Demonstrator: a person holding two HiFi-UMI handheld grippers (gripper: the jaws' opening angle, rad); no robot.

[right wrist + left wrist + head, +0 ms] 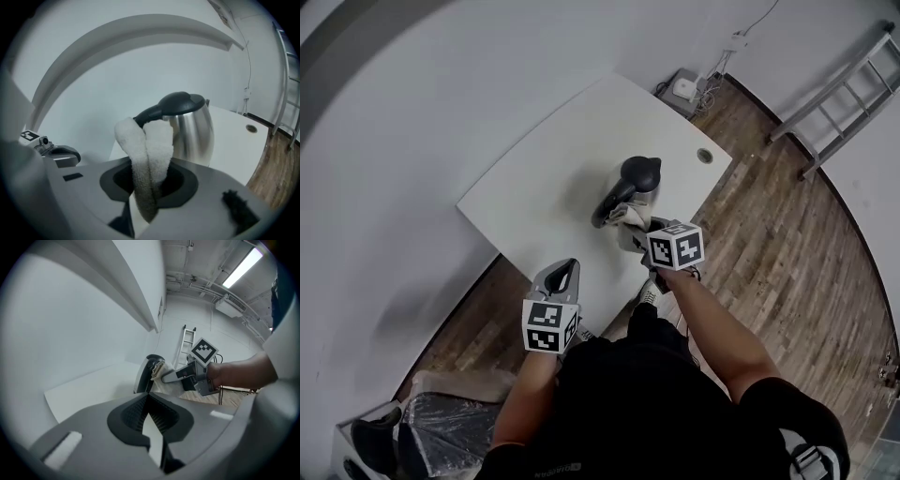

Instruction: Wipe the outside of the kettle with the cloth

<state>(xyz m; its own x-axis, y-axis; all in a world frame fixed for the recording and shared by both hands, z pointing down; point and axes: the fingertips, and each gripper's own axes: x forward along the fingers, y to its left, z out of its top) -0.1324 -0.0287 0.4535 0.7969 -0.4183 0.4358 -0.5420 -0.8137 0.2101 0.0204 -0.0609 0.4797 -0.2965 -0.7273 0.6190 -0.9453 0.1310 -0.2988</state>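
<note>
- Head view: a white bench [534, 187] stands on a wooden floor [769, 262] against a white wall.
- The kettle [639, 180] stands upright near the bench's right-hand edge. It has a steel body, a black lid and a black handle that faces the person.
- The right gripper [630, 223] reaches in at the handle side with the pale cloth [625, 214] at its tip, right up against the kettle.
- The left gripper [564, 274] hangs over the bench's near edge, apart from the kettle, with its jaws together.
- A ladder [844, 89] leans at the far right.
- Left gripper view: the left gripper [148, 398] is closed with nothing between its jaws.
- Beyond it, the kettle [144, 373] stands on the bench [89, 387], and the right gripper [174, 376] presses the cloth [158, 372] to its handle side.
- Right gripper view: the right gripper [149, 187] is clamped on the folded cloth [147, 147], which stands up out of the jaws in two fluffy lobes.
- The lobes overlap the handle of the kettle [193, 131] just behind them. Whether they actually touch it cannot be told from here.
- The left gripper [60, 153] shows low at the left.
</note>
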